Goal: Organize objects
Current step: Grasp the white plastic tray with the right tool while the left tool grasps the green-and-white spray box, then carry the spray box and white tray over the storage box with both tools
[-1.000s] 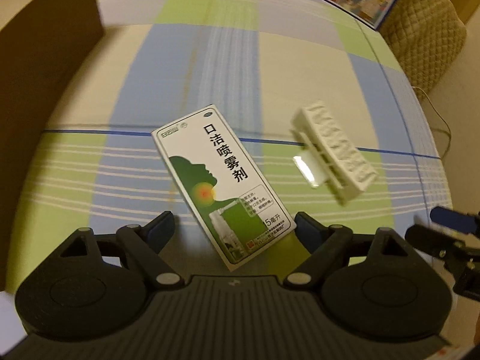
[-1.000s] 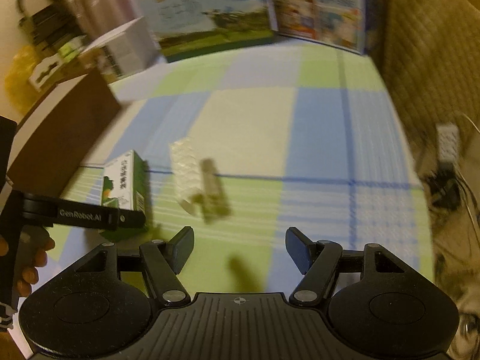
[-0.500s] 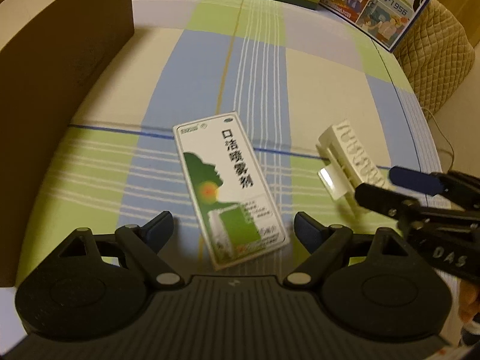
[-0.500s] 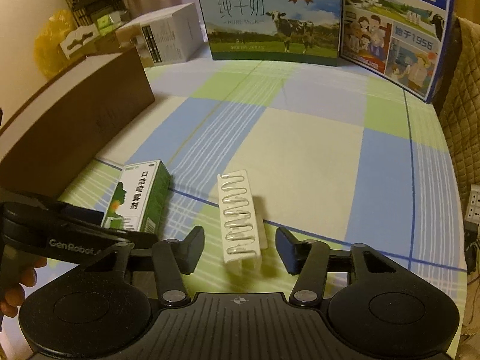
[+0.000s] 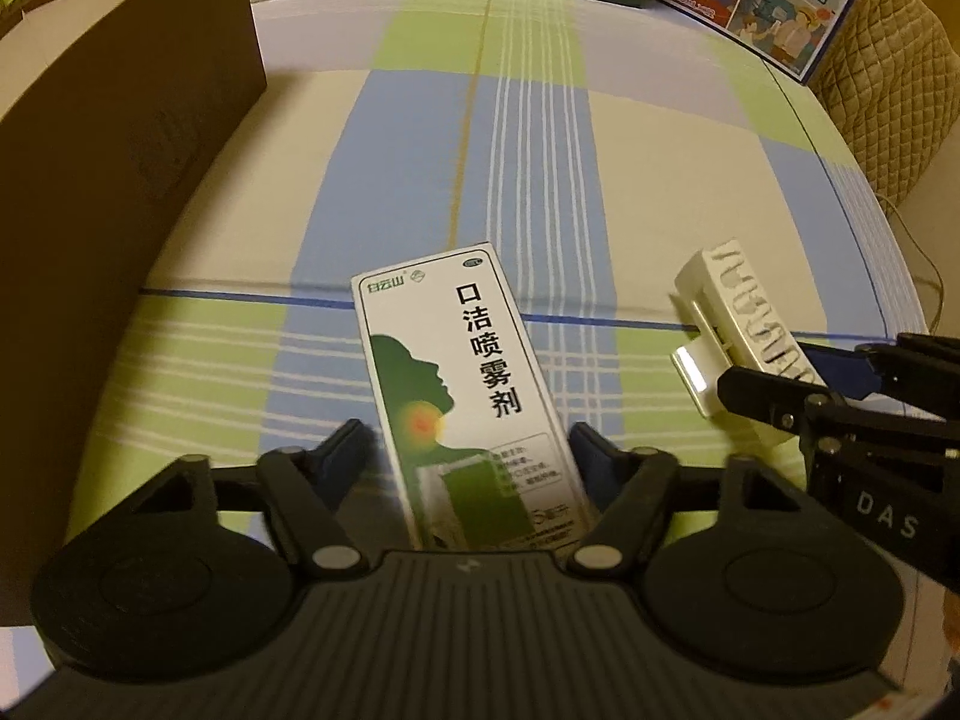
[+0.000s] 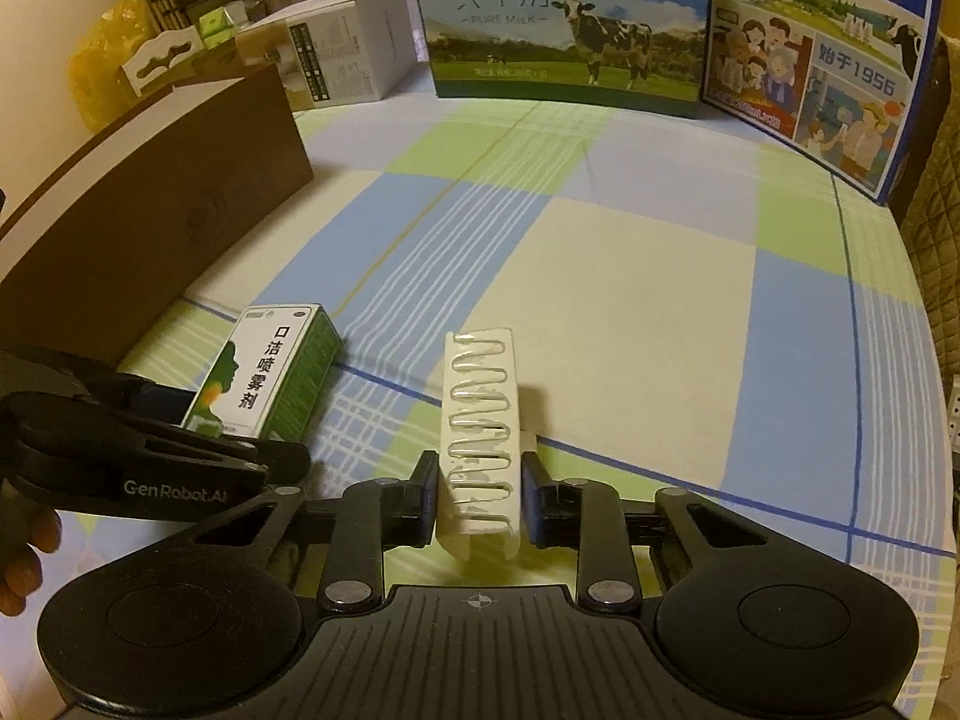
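One green-and-white mouth spray box (image 5: 465, 384) lay flat on the checked tablecloth (image 6: 648, 300) of the counter, its near end between the fingers of the left hand-held gripper (image 5: 471, 456), which bracketed it closely; whether the pads pressed its sides could not be told. Just to its right lay one white plastic vial strip (image 6: 483, 426) (its clear ampoules ribbed along the top, five or so, hard to count), and the right hand-held gripper (image 6: 480, 489) had narrowed around its near end, pads at or almost at its sides. Every container was shut, contents unseen: one long brown box (image 6: 162, 228) at the left edge, one white carton (image 6: 348, 54) and two milk cartons, the cow-printed one (image 6: 564, 24) beside the blue one (image 6: 822, 54), at the far edge.
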